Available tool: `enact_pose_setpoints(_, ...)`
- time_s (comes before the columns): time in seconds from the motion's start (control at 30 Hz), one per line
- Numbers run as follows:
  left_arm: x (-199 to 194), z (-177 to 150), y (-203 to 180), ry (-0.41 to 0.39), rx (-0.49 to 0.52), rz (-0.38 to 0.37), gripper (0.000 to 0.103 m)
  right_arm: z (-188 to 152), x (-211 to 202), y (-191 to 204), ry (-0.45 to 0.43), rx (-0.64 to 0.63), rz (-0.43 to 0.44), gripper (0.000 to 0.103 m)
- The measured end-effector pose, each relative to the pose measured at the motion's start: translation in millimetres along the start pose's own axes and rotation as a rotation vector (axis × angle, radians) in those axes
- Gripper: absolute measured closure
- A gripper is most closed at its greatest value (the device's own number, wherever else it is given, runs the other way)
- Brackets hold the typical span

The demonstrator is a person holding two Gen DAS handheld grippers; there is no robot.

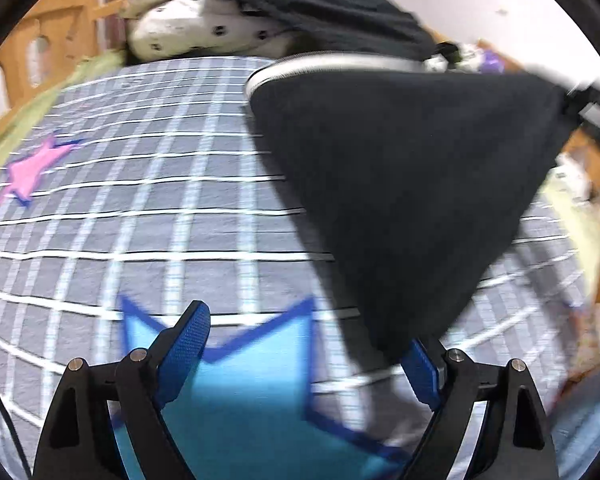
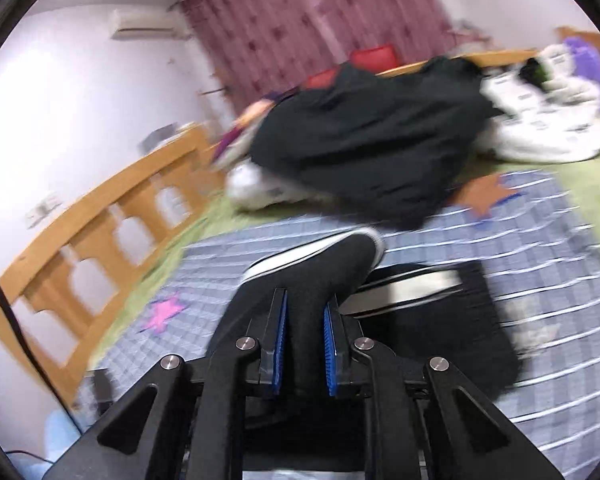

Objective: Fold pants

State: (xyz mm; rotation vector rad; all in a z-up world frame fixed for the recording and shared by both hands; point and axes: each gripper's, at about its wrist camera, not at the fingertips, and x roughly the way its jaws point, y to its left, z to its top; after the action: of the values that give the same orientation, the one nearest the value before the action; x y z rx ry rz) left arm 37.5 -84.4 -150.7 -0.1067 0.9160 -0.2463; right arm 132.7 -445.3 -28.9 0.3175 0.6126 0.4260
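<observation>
The pants (image 2: pixel 300 292), soft, limp and light, hang above the plaid bedsheet (image 1: pixel 140 200), clamped in the right gripper (image 2: pixel 305 354); left gripper (image 1: pixel 300 356) spread wide; grasp near the striped waistband (image 1: pixel 340 65).

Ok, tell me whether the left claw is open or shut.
Open: the left claw has its blue pads spread wide, the black pants touching only its right pad.
</observation>
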Motion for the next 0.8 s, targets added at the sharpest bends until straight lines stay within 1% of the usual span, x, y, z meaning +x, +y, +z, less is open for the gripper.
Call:
enact_pose_setpoints(0.03, -2.8, 0.0, -4.1, -0.006, 0.010, -0.031, 0.014, -0.6, -2.6, -15.2, -0.001, 0.014, -0.057, 0.088)
enact_pose_setpoints(0.07, -6.3, -0.5, -10.7, -0.015, 0.033, -0.066, 0.014, -2.8, -1.9, -37.1, 0.018, 0.041, -0.135, 0.088)
enact_pose_setpoints(0.13, -7.6, -1.9, -20.3, -0.010, 0.071, -0.085, 0.014, -11.1, 5.4, -64.0, 0.067, 0.082, -0.224, 0.088)
enact_pose_setpoints(0.2, -7.6, -4.1, -25.5, -0.006, 0.095, -0.072, 0.015, -25.1, 25.7, -87.4, 0.196, 0.100, -0.343, 0.088)
enact_pose_setpoints(0.23, -9.0, -5.3, -25.8, -0.011, 0.095, -0.074, 0.016, -33.7, 35.3, -97.2, 0.253, 0.120, -0.381, 0.087)
enact_pose_setpoints(0.27, -12.2, -6.1, -24.2, -0.021, 0.087, -0.083, 0.017, -42.0, 41.4, -104.6, 0.283, 0.145, -0.388, 0.087)
enact_pose_setpoints(0.3, -16.0, -7.3, -23.8, -0.029, 0.079, -0.091, 0.017, -43.3, 42.6, -104.2, 0.282, 0.138, -0.388, 0.085)
enact_pose_setpoints(0.33, -20.6, -6.8, -22.1, -0.040, 0.066, -0.096, 0.017, -40.5, 40.2, -99.7, 0.277, 0.108, -0.396, 0.081)
enact_pose_setpoints(0.37, -23.5, -5.3, -20.1, -0.048, 0.056, -0.094, 0.017, -36.0, 35.3, -93.8, 0.269, 0.076, -0.417, 0.080)
enact_pose_setpoints(0.4, -27.2, -2.7, -18.5, -0.062, 0.044, -0.091, 0.017, -31.4, 25.9, -87.4, 0.234, 0.059, -0.432, 0.080)
enact_pose_setpoints(0.43, -28.1, 1.5, -18.3, -0.070, 0.036, -0.076, 0.017, -27.3, 13.8, -80.8, 0.174, 0.050, -0.438, 0.080)
enact_pose_setpoints(0.47, -25.0, 9.6, -18.7, -0.064, 0.030, -0.049, 0.017, -24.9, 5.7, -77.5, 0.133, 0.042, -0.436, 0.080)
enact_pose_setpoints(0.5, -21.7, 17.8, -20.6, -0.056, 0.023, -0.027, 0.018, -23.3, -1.1, -72.1, 0.096, 0.027, -0.415, 0.080)
enact_pose_setpoints(0.53, -18.3, 24.7, -22.1, -0.060, 0.016, -0.031, 0.018, -24.0, -3.4, -68.6, 0.083, 0.008, -0.385, 0.080)
enact_pose_setpoints(0.57, -14.2, 30.2, -24.0, -0.064, 0.011, -0.035, 0.018, -23.9, -2.6, -66.0, 0.085, -0.010, -0.373, 0.080)
enact_pose_setpoints(0.63, -1.6, 35.4, -29.6, -0.046, 0.008, 0.006, 0.019, -33.8, 7.5, -58.0, 0.127, -0.091, -0.404, 0.080)
enact_pose_setpoints(0.67, 7.9, 34.1, -32.9, -0.023, 0.011, 0.015, 0.019, -40.9, 14.8, -57.2, 0.164, -0.133, -0.432, 0.080)
enact_pose_setpoints(0.7, 18.0, 29.5, -36.0, 0.007, 0.015, 0.019, 0.019, -50.4, 25.1, -61.8, 0.219, -0.145, -0.466, 0.080)
enact_pose_setpoints(0.77, 37.4, 18.9, -40.3, 0.063, 0.020, 0.029, 0.018, -71.5, 42.4, -80.6, 0.338, -0.085, -0.516, 0.080)
enact_pose_setpoints(0.8, 39.1, 16.1, -41.3, 0.051, 0.029, 0.031, 0.018, -80.0, 48.4, -89.3, 0.385, -0.042, -0.526, 0.081)
